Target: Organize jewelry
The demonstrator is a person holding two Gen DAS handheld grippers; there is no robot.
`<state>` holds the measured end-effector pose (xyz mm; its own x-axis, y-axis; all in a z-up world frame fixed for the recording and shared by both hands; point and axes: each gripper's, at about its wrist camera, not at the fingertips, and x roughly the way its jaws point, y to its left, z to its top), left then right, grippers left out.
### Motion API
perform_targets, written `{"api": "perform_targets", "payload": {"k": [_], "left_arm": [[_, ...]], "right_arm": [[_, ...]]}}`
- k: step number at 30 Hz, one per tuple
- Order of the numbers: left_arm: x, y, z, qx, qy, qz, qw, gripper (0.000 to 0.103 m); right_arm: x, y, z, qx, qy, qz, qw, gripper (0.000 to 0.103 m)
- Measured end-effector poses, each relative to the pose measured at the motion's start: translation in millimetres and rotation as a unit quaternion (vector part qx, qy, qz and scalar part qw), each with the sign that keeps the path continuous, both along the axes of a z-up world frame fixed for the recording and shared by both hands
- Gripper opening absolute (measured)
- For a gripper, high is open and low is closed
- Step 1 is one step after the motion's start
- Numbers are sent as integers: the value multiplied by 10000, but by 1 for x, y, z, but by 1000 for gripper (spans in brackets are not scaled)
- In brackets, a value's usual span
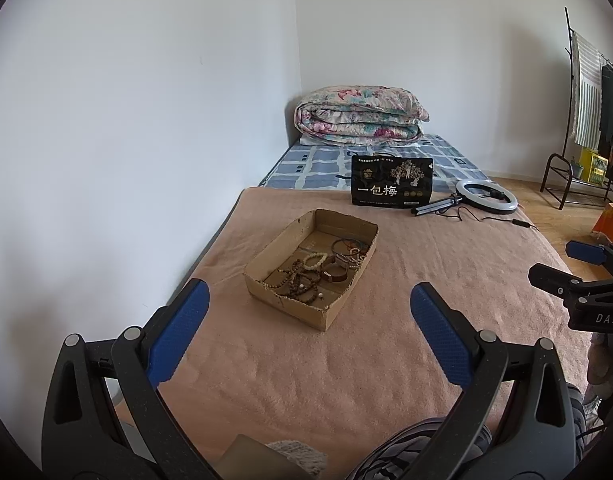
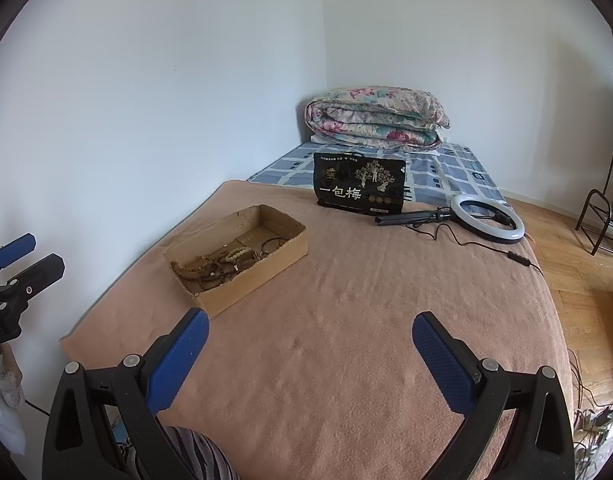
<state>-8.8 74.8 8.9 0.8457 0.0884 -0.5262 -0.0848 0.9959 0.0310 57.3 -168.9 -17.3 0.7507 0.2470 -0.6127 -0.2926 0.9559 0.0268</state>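
Note:
An open cardboard box [image 1: 266, 256] lies on a pink blanket [image 1: 346, 360] on the bed. In it lie brown bead strings [image 1: 298, 280], a pale bead bracelet [image 1: 315, 260], a brown band [image 1: 335, 274] and thin dark rings [image 1: 346, 246]. The box also shows in the right wrist view [image 2: 266, 268] with the beads [image 2: 210, 268] inside. My left gripper [image 1: 309, 296] is open and empty, just short of the box. My right gripper [image 2: 310, 326] is open and empty over bare blanket [image 2: 346, 340], right of the box. Each gripper shows at the edge of the other's view, the right one [image 1: 562, 264] and the left one [image 2: 30, 254].
A black snack bag [image 1: 391, 181] stands behind the box. A ring light [image 1: 486, 196] with a stand and cable lies to its right. A folded floral quilt [image 1: 358, 118] sits at the far end. White wall runs along the left. A clothes rack [image 1: 586, 120] stands at the right.

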Motion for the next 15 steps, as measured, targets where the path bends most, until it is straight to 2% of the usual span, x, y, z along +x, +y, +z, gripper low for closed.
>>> {"api": "perform_targets", "payload": {"k": [15], "left_arm": [[0,0,0,29,-8,2,10000,102]], "right_arm": [[2,-5,0,56,31,-75,10000,103]]}}
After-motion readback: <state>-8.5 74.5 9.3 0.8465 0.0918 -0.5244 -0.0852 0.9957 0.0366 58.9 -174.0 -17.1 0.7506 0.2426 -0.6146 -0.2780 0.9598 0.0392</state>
